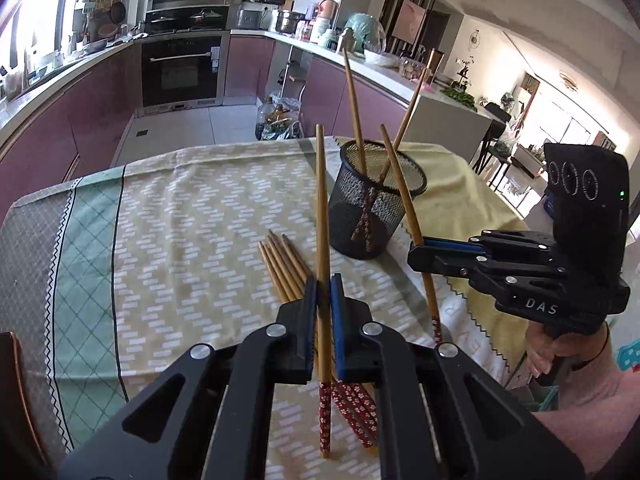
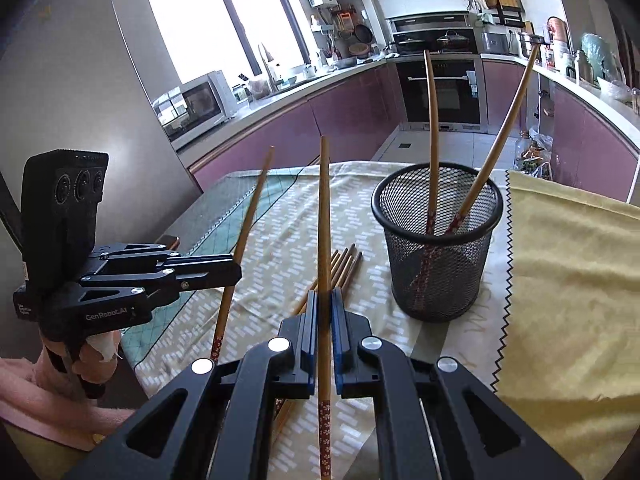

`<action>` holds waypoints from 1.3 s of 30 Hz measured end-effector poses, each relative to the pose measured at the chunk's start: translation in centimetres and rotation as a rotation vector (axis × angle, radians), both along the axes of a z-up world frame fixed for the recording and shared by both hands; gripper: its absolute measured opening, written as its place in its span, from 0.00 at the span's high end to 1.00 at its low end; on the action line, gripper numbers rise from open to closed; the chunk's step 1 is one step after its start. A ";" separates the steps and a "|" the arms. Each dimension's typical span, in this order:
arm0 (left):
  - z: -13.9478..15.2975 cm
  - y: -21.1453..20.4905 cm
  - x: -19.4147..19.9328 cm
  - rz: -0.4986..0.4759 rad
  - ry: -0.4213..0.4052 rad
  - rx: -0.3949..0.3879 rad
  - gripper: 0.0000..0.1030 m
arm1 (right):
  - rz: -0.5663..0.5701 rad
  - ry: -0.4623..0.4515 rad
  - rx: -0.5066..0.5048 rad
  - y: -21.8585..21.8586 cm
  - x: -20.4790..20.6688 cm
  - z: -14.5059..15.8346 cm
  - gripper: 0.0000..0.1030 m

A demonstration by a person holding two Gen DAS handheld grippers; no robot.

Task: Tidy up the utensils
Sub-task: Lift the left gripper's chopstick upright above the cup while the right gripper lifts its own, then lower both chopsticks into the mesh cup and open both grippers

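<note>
on the patterned tablecloth (image 1: 168,216), a loose bundle of chopsticks (image 1: 286,266), bamboo shafts with red flowered handles. above it, left gripper (image 1: 323,284) clamped on one chopstick (image 1: 321,208), tip up, nearly upright. further right, black mesh cup (image 1: 376,200), upright, with two chopsticks (image 1: 354,108) inside, handles down, leaning apart. just beside the cup, right gripper (image 1: 418,254) pinching another chopstick (image 1: 400,188), tilted, tip near the cup's rim. under and beyond the cup, yellow cloth (image 2: 568,280) with a zigzag edge. bare tablecloth left of the bundle; far table edge behind the cup, kitchen floor (image 1: 188,124) beyond.
</note>
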State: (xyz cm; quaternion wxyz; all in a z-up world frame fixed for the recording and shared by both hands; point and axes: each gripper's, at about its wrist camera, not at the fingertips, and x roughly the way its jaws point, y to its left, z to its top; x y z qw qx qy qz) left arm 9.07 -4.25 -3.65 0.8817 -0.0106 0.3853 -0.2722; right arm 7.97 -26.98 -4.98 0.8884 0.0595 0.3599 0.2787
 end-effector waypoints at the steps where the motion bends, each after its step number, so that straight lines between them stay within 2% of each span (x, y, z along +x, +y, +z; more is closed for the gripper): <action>1: 0.6 0.1 -0.1 -0.011 -0.007 -0.020 0.93 | -0.004 -0.008 0.013 -0.3 0.0 0.4 0.94; 8: 4.5 0.7 -0.9 -0.045 -0.074 -0.110 0.93 | -0.037 -0.077 0.072 -2.4 0.1 2.8 0.94; 13: 7.4 0.2 -0.6 -0.039 -0.140 -0.143 0.93 | -0.070 -0.133 0.088 -3.7 0.5 4.8 0.94; 24: 12.3 -3.1 3.4 -0.025 -0.249 -0.191 0.93 | -0.136 -0.267 0.086 -5.5 3.1 9.1 0.94; 31: 12.7 -5.0 6.2 0.004 -0.262 -0.186 0.93 | -0.178 -0.300 0.075 -6.3 5.0 10.3 0.94; 39: 9.4 -7.5 7.9 -0.020 -0.190 -0.100 0.93 | -0.175 -0.219 0.023 -5.4 6.8 7.5 0.94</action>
